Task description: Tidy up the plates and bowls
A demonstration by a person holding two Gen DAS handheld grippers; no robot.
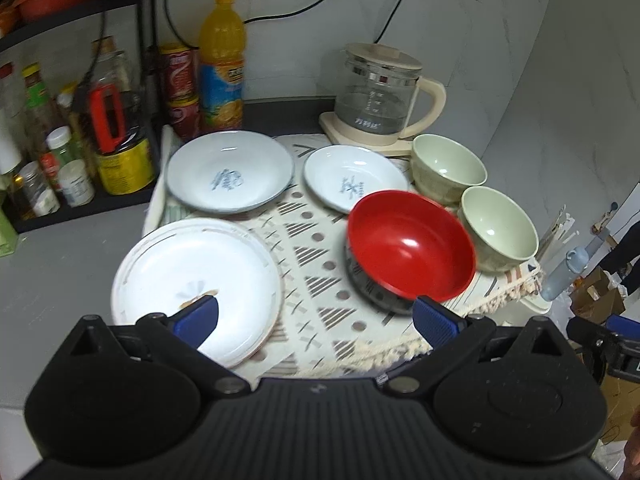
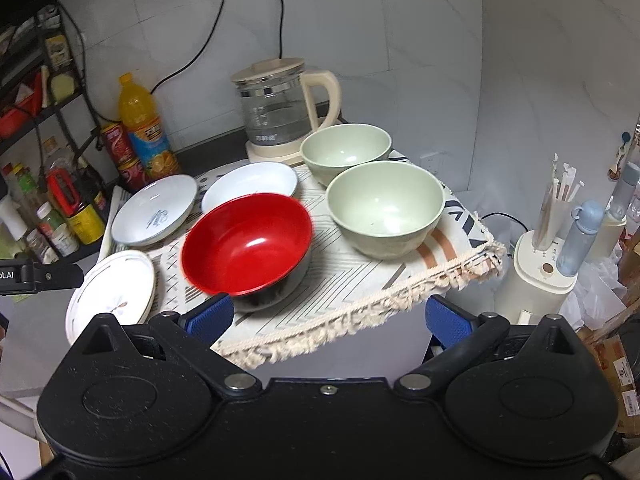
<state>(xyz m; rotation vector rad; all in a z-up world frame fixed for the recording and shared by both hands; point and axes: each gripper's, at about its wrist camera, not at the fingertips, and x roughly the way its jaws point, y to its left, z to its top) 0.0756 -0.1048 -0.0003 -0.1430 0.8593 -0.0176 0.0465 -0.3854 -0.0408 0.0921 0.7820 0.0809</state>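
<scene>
Red inside and black outside, the bowl point(image 1: 410, 246) sits tilted on the patterned fringed cloth point(image 1: 308, 256), its far rim smeared by motion blur, so whether it rests flat cannot be told. In the left wrist view its near edge is partly covered by a blue fingertip. Just beside it on the right stand two pale green bowls point(image 2: 386, 208), one behind the other point(image 2: 346, 152), close together; whether they touch is unclear. Behind the red bowl lies a small white dish with a blue mark point(image 1: 354, 184), and to its left a larger white dish point(image 1: 230, 170) with a similar mark. A white plate with thin rim lines point(image 1: 196, 286) lies nearest on the left, overhanging the cloth's edge; its near part is hidden behind the tool.

The left gripper point(image 1: 316, 320) hovers low before the cloth with its fingers spread wide, nothing between them. The right gripper point(image 2: 328, 316) hangs at the fringe, likewise spread wide and empty.

Farther back stand a glass kettle with a cream handle point(image 1: 380, 96), an orange drink bottle point(image 1: 222, 64) and red cans point(image 1: 180, 88); the shelf of jars at the left is blurred.
</scene>
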